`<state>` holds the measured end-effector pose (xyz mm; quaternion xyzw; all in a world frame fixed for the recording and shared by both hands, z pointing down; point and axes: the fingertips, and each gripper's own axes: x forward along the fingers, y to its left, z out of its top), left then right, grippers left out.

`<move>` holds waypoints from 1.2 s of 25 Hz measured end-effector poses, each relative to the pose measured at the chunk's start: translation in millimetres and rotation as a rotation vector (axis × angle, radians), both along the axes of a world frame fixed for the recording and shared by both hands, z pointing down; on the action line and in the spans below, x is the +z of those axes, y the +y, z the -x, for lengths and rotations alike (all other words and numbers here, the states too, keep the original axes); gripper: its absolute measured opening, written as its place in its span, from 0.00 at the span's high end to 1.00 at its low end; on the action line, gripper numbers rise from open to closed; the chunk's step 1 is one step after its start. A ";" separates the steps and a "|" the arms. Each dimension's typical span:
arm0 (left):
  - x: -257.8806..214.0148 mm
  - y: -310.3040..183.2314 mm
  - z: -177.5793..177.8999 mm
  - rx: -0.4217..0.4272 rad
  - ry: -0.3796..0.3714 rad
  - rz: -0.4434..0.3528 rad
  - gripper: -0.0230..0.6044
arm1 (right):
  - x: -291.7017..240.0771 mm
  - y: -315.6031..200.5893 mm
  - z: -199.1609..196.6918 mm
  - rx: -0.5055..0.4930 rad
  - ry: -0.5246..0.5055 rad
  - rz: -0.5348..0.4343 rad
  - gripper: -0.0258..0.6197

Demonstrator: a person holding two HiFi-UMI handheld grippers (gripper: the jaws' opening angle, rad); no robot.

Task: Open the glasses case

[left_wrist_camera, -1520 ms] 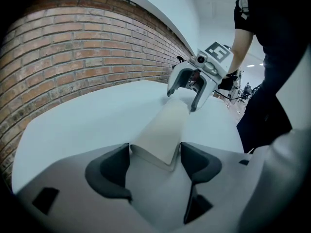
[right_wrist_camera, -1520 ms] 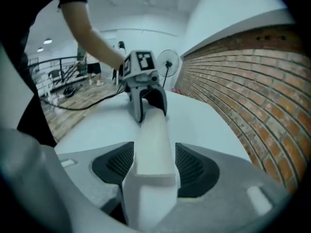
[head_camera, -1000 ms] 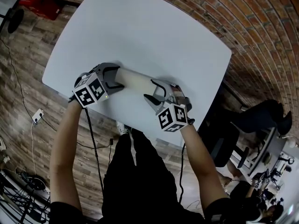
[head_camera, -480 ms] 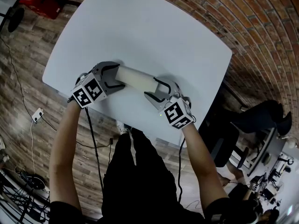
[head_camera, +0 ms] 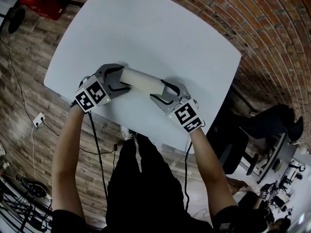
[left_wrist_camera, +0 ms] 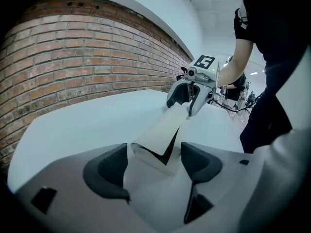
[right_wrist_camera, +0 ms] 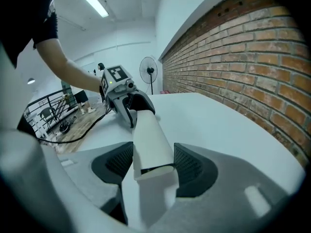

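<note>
You gripped the glasses case (head_camera: 143, 81) with the left gripper (head_camera: 124, 79) at 9 o'clock and the right gripper (head_camera: 158, 91) at 4 o'clock, but it seemed unopened.

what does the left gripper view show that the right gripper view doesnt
Only left gripper view: a dark V-shaped gap at the near end of the glasses case, and the right gripper on its far end. Only right gripper view: a standing fan, a ceiling light, the left gripper. Both: the glasses case between jaws, white table, brick wall.
</note>
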<state>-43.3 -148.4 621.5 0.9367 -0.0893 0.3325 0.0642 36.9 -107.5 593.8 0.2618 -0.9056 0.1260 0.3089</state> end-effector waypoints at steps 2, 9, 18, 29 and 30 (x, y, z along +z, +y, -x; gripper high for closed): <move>-0.1 -0.2 -0.3 0.002 -0.001 -0.002 0.44 | -3.2 -3.9 -1.7 0.038 -0.041 0.021 0.55; 1.2 0.8 0.0 0.006 -0.003 -0.005 0.44 | -5.7 -14.8 -7.6 0.088 -0.098 0.039 0.55; 1.2 -2.8 1.7 0.006 -0.015 -0.035 0.44 | -9.7 -27.7 -13.1 0.129 -0.114 0.024 0.55; 3.7 0.8 0.7 0.028 -0.043 -0.045 0.44 | 1.1 -35.0 -21.4 0.144 -0.091 0.032 0.62; 4.2 0.9 0.5 0.030 -0.045 -0.047 0.44 | 1.4 -36.2 -22.1 0.147 -0.090 0.030 0.63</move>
